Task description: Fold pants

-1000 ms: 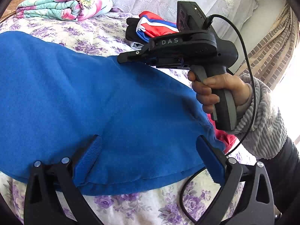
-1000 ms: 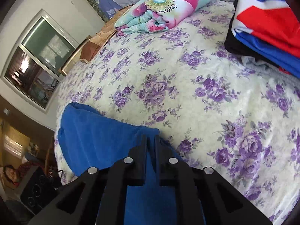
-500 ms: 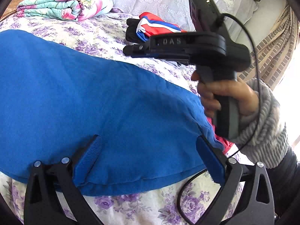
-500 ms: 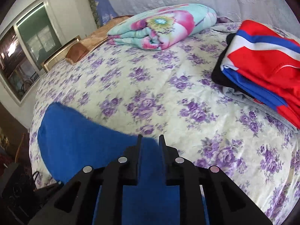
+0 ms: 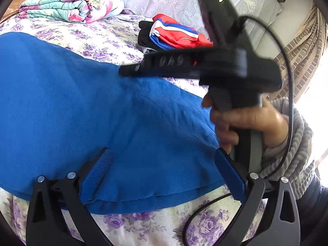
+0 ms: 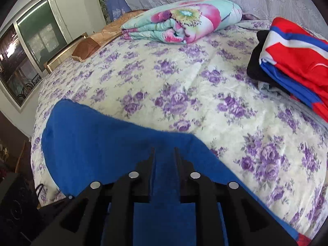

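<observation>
The blue fleece pants point(image 5: 86, 110) lie spread flat on the flowered bedspread, and also show in the right wrist view point(image 6: 106, 143). My left gripper point(image 5: 164, 170) is open, its blue pads straddling the pants' near hemmed edge, holding nothing. My right gripper point(image 6: 164, 155) has its jaws nearly closed with a narrow gap, hovering above the pants' far edge; it grips no cloth. It also shows in the left wrist view point(image 5: 131, 70), held in a hand at the right.
A folded floral quilt point(image 6: 180, 20) lies at the head of the bed. A stack of folded red, white, blue and black clothes point(image 6: 291, 61) sits at the right. A window point(image 6: 24, 51) and a wooden bedside piece point(image 6: 86, 47) are at the left.
My right gripper has lifted off the pants' far edge and swung rightward, its view levelling out. My left gripper has stayed open over the near edge.
</observation>
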`<state>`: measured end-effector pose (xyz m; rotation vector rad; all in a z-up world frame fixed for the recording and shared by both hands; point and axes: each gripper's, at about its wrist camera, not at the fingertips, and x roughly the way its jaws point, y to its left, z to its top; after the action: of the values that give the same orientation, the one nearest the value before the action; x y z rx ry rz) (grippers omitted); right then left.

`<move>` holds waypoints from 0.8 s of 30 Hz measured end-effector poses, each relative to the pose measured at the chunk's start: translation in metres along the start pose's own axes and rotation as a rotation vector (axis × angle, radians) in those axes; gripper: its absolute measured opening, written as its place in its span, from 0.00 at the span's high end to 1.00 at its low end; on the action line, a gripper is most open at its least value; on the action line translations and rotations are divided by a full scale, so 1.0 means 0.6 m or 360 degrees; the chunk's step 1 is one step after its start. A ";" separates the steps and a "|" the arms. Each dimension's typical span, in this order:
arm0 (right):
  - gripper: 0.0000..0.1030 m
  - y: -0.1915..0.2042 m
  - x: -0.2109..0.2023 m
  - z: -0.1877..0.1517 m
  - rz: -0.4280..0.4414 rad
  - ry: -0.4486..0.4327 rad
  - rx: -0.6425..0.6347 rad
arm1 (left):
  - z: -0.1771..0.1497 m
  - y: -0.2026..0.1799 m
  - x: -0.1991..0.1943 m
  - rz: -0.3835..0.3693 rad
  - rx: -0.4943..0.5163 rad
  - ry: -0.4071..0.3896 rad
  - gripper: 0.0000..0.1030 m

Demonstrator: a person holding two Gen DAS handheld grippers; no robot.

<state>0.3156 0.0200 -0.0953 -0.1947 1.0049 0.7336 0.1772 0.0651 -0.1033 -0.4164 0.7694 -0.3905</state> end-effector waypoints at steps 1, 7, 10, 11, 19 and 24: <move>0.72 -0.008 0.020 -0.003 0.0004 0.0029 0.0028 | 0.000 0.000 0.000 0.0000 0.0001 0.0000 0.05; 0.72 -0.058 -0.053 0.013 -0.0013 -0.0321 0.0311 | 0.000 0.000 -0.001 -0.0002 -0.0003 -0.0002 0.05; 0.59 -0.091 -0.143 -0.022 0.0035 -0.0503 0.0385 | 0.001 0.001 -0.001 -0.0007 -0.0006 -0.0005 0.05; 0.51 -0.106 -0.172 -0.043 0.0042 -0.0548 0.0427 | 0.001 0.001 -0.001 -0.0008 -0.0007 -0.0005 0.05; 0.36 -0.269 -0.384 -0.335 -0.0031 -0.0881 0.1069 | 0.001 0.003 -0.001 -0.0017 -0.0012 -0.0012 0.05; 0.27 -0.332 -0.430 -0.500 -0.0008 -0.0905 0.1488 | 0.000 0.003 -0.002 -0.0017 -0.0012 -0.0013 0.05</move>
<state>0.1505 -0.3908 -0.0806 0.7834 0.7034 0.2240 0.1767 0.0671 -0.1031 -0.4292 0.7610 -0.3957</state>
